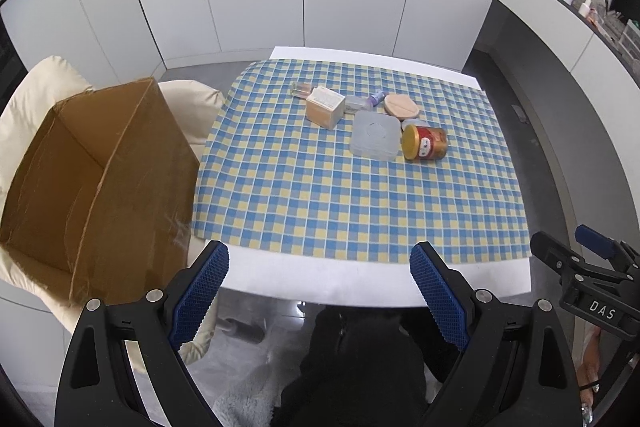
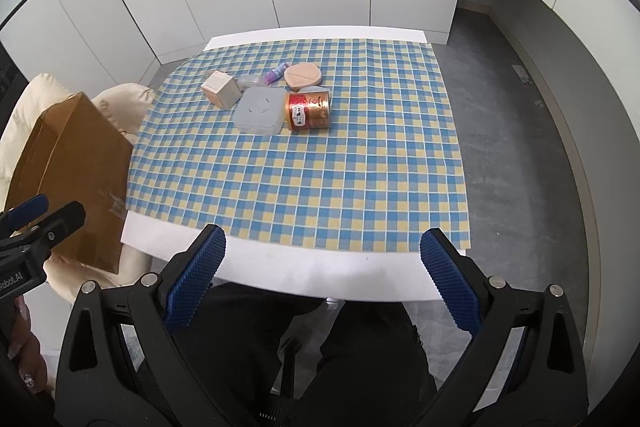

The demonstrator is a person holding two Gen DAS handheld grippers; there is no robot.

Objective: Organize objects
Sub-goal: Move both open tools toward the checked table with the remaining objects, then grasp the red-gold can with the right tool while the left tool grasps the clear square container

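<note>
Both claws wide open, empty, over the near table edge.
Left gripper (image 1: 319, 259) and right gripper (image 2: 323, 245) hold nothing. Can (image 1: 424, 142), clear case (image 1: 375, 140), small carton (image 1: 325, 107) and round puff (image 1: 401, 105) clustered mid-cloth (image 1: 360, 203); open cardboard box (image 1: 96, 187) sits left of table on a cushion.

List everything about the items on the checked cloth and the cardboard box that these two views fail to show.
- Cardboard box: its floor is not clearly visible in the left wrist view; the right wrist view shows only its outside.
- Small glass bottle: mostly hidden behind the beige carton in both views.
- Red and gold can: label print too small to read.
- Clear square container: contents not discernible through its frosted lid.
</note>
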